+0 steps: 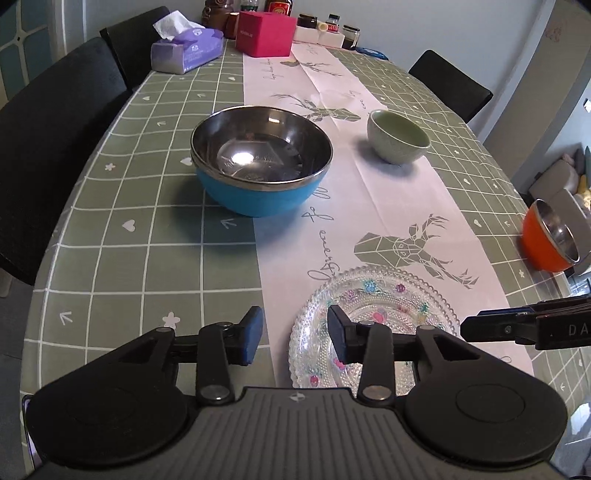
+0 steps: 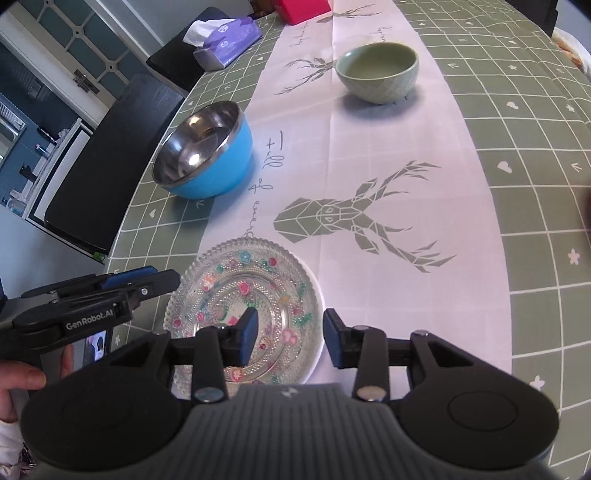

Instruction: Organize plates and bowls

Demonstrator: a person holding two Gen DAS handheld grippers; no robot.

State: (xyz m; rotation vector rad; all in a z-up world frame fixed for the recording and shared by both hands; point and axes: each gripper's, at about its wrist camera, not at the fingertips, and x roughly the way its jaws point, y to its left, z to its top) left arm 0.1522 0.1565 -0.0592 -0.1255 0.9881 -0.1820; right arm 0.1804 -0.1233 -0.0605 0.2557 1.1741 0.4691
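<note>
On the pale deer-printed runner (image 2: 388, 155), a clear glass plate (image 2: 236, 291) with painted flowers is seen lying at the near table edge, between two part-open grippers.

Neither gripper is closed on anything: the left gripper (image 1: 295, 338) is held with one pad over the plate's rim and the other over the green checked tablecloth (image 1: 122, 206), and the right gripper (image 2: 290, 341) likewise, jaws apart, with nothing pressed between the pads. "GenRobot.AI" is read on the left gripper's side in the right wrist view. Further out, a blue bowl (image 1: 260, 164) with a steel lining and a pale green ceramic bowl (image 1: 397, 136) are set well apart; cursive script on the runner partly reads "Full of". An orange bowl (image 1: 546, 238), steel-lined and tilted, is seen at the right edge. At the far end, a purple tissue pack (image 1: 186, 48) and a pink box (image 1: 266, 33) are placed.
</note>
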